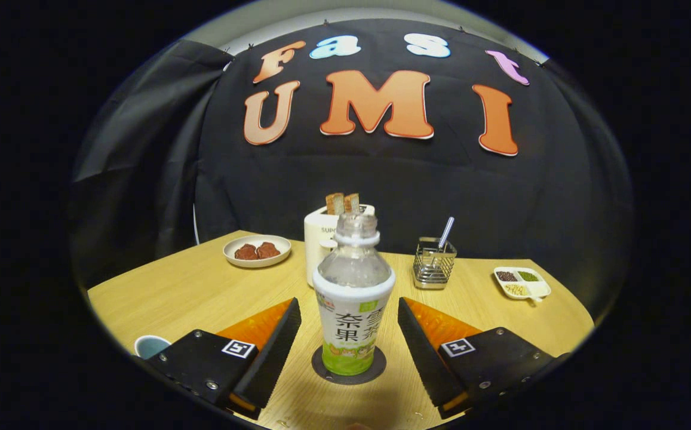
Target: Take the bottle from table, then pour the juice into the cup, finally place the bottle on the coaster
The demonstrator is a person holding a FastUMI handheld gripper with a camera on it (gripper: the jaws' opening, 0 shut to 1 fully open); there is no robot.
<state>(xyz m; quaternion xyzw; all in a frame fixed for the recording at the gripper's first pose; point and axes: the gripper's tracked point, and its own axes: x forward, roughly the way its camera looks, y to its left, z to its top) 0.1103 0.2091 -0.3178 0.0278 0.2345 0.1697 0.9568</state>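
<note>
A clear plastic bottle (353,298) with a white and green label stands upright on a round dark coaster (349,365). It has no cap on and looks empty above the label. My gripper (349,319) is open, its two black-padded fingers (273,349) standing either side of the bottle with a gap on each side, touching nothing. A light blue cup (150,345) peeks out just left of the left finger, partly hidden by it.
Behind the bottle stands a white toaster (321,239) with two toast slices. A white plate (257,250) with brown food sits back left. A wire holder (434,263) with a utensil and a divided snack tray (522,282) sit back right on the wooden table (166,286).
</note>
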